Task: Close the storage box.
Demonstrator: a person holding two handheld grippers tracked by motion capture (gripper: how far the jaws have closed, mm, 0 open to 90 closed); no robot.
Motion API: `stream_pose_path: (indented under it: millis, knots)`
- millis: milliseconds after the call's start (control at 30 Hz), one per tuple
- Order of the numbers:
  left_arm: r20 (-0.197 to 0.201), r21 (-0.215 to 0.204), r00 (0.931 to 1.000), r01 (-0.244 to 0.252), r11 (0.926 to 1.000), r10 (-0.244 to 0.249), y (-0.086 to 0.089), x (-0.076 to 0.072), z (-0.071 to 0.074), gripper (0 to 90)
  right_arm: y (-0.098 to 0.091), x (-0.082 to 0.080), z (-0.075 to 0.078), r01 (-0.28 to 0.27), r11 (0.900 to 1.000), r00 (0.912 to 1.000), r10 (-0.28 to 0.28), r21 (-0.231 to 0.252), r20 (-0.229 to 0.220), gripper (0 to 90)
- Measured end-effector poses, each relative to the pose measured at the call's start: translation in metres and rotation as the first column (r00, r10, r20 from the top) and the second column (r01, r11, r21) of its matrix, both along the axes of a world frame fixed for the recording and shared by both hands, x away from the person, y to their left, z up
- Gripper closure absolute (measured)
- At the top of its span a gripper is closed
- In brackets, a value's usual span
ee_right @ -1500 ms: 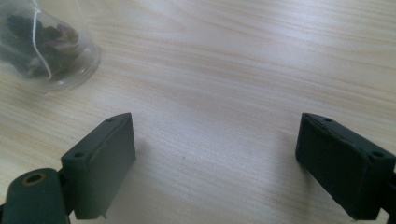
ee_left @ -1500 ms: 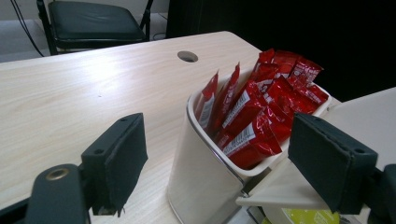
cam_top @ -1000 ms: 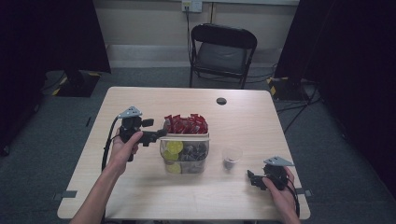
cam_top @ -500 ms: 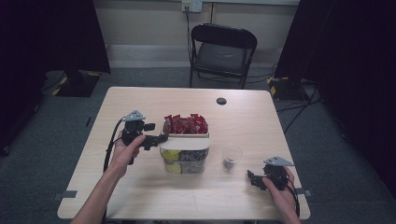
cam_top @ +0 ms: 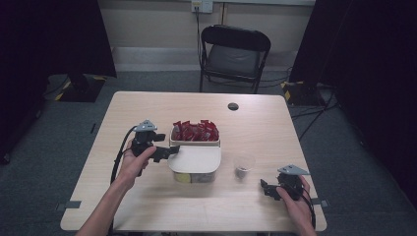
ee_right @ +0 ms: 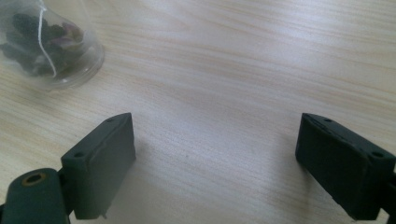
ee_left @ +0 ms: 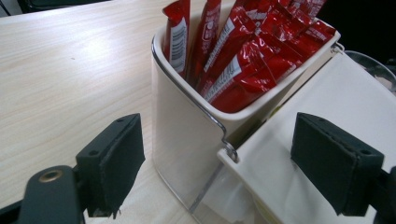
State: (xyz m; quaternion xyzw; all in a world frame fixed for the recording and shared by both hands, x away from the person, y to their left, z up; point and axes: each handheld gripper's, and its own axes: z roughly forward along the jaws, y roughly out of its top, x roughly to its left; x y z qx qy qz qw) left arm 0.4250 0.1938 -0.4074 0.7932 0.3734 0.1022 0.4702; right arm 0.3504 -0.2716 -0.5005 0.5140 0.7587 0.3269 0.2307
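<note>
A clear two-part container [cam_top: 195, 169] stands mid-table. Its back compartment holds upright red packets [cam_top: 195, 131] [ee_left: 233, 51]. A flat white lid [cam_top: 195, 158] [ee_left: 336, 107] lies shut over the front compartment. My left gripper [cam_top: 168, 151] [ee_left: 224, 170] is open at the container's left side, its jaws standing wide on either side of the lid's hinge corner, touching nothing. My right gripper [cam_top: 265, 189] [ee_right: 224, 168] rests open low over bare wood at the front right. A small clear cup [cam_top: 244, 164] [ee_right: 46, 44] with a string and dark dried bits inside stands just beyond it.
A small black round object [cam_top: 233, 106] lies near the table's far edge. A black folding chair [cam_top: 235, 54] stands behind the table [cam_top: 275, 132]. Bare wood spreads to the left of the container and along the front edge.
The white lid has come down over the front compartment, hiding the yellow and dark contents seen before. My left gripper has moved right, closer to the container. The right gripper has stayed still.
</note>
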Motion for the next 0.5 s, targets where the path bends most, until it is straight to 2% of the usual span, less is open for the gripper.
stream_pose_path:
  millis: [300, 500]
  knots:
    - [0.03, -0.003, 0.9992, -0.025, 0.9997, 0.026, 0.012, -0.01, 0.004, 17.2, 0.0, 0.0, 0.0, 0.0, 1.0, 1.0, 0.0, 0.0, 0.0, 11.5]
    - [0.04, 0.008, 0.9981, -0.047, 0.9989, 0.047, 0.027, -0.018, 0.007, 17.4, 0.0, 0.0, 0.0, 0.0, 1.0, 1.0, 0.0, 0.0, 0.0, 11.5]
